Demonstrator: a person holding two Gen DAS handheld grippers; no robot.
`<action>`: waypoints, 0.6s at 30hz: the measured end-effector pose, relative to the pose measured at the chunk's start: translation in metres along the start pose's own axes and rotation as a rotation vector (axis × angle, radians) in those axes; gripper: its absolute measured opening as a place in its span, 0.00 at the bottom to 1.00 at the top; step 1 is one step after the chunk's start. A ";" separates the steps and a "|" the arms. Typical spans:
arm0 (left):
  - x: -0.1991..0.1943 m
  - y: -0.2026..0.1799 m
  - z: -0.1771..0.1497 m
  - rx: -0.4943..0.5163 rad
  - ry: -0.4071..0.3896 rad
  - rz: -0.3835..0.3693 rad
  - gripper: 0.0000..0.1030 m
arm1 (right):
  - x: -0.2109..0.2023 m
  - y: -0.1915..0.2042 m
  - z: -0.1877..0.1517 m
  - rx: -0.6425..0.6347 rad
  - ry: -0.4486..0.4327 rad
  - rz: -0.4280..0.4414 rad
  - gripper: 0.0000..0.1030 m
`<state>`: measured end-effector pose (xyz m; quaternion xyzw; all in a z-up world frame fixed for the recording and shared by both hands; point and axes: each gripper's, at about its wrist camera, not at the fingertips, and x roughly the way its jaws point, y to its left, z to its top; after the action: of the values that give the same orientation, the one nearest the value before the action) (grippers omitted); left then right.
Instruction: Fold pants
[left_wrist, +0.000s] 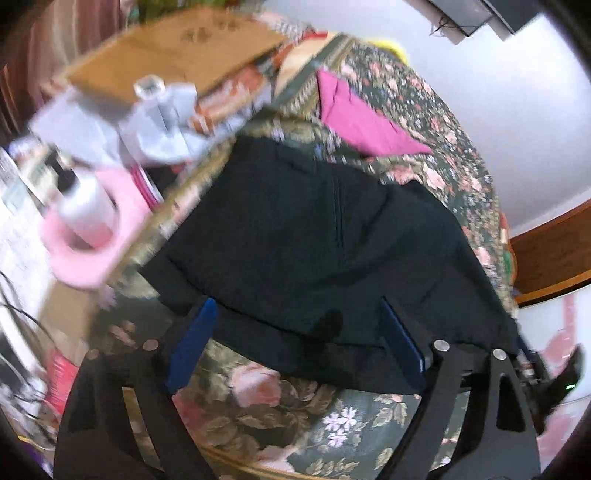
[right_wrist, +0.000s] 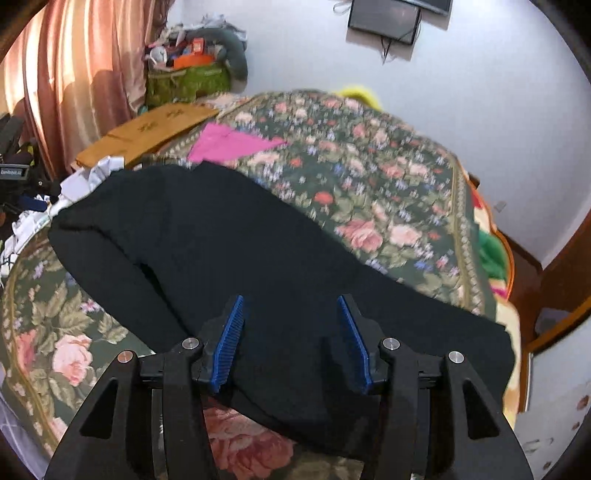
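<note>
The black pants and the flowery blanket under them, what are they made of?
The black pants look like soft matte cloth, maybe knit or fleece: no shine, gentle folds. The flowery blanket seems to be thick woven or plush fabric, printed with roses and a gold border; blur hides its texture.

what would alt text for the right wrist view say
Black pants lie spread across a bed with a floral bedspread, and the right tool hovers open above them, its blue pads clear of the cloth. A pink cloth lies farther back, near a pink curtain.
</note>
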<state>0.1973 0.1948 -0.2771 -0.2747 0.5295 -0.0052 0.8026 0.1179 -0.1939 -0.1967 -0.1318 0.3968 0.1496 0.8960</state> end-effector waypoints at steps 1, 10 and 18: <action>0.008 0.004 0.000 -0.025 0.033 -0.040 0.80 | 0.003 -0.001 -0.002 0.002 0.009 -0.006 0.47; 0.042 0.024 0.010 -0.148 0.084 -0.140 0.79 | 0.008 -0.007 -0.007 0.072 0.020 0.031 0.54; 0.043 0.006 0.021 -0.021 0.006 0.070 0.13 | 0.012 -0.016 -0.011 0.145 0.029 0.088 0.54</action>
<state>0.2327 0.1963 -0.3103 -0.2646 0.5411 0.0276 0.7978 0.1247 -0.2109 -0.2106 -0.0509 0.4252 0.1578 0.8898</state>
